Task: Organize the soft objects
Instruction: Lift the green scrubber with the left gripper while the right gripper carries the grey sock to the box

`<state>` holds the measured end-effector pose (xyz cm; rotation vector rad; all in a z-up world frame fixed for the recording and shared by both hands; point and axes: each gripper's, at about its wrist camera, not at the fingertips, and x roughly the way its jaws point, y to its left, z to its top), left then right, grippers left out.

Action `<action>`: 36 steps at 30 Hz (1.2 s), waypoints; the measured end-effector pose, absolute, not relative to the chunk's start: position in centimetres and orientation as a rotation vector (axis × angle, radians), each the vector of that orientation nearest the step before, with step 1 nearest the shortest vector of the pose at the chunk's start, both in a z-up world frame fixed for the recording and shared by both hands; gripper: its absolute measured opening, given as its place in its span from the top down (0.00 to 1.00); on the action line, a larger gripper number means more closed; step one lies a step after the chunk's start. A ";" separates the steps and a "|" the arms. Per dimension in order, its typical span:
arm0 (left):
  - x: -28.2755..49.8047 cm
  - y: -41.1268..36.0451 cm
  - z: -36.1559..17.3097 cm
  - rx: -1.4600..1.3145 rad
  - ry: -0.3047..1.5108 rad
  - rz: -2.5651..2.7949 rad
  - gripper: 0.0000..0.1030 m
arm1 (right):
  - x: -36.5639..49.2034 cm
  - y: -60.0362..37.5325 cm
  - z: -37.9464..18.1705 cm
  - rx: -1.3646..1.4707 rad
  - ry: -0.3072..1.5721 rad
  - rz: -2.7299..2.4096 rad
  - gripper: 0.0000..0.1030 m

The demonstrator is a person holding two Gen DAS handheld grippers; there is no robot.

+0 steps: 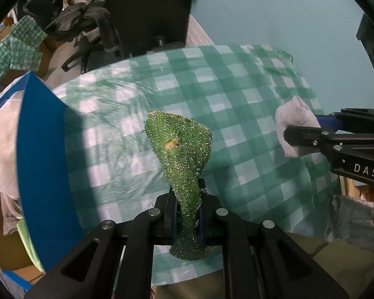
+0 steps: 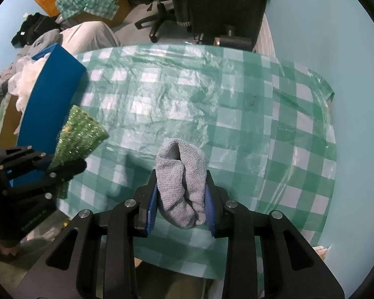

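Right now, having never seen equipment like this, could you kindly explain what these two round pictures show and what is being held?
There is no robot: a person holds a two-finger clamp tool in each hand, each carrying a wide-angle camera that looks along its fingers. One picture comes from the left tool, the other from the right. The left gripper is shut on a sparkly green scrubbing cloth. The right gripper is shut on a folded grey knitted cloth. Below both is a table with a green checked tablecloth. At the left edge stands a blue-walled box holding white soft material.
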<state>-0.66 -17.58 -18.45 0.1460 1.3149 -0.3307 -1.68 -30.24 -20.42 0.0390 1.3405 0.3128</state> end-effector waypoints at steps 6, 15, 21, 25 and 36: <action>-0.2 -14.8 -16.4 0.130 1.285 -0.292 0.88 | -1.6 -28.9 -18.4 0.031 1.326 0.324 0.70; -0.5 -11.3 -13.5 0.126 1.245 -0.256 0.88 | -1.0 -25.5 -15.7 0.021 1.301 0.359 0.70; -0.6 -8.7 -12.1 0.079 1.233 -0.230 0.88 | -0.6 -22.9 -14.2 0.000 1.277 0.392 0.70; -0.9 -7.0 -11.7 0.049 1.235 -0.207 0.88 | -0.4 -21.3 -13.5 -0.006 1.267 0.411 0.70; -1.8 -1.8 -10.8 -0.021 1.223 -0.123 0.88 | 0.1 -15.7 -12.6 -0.057 1.256 0.508 0.70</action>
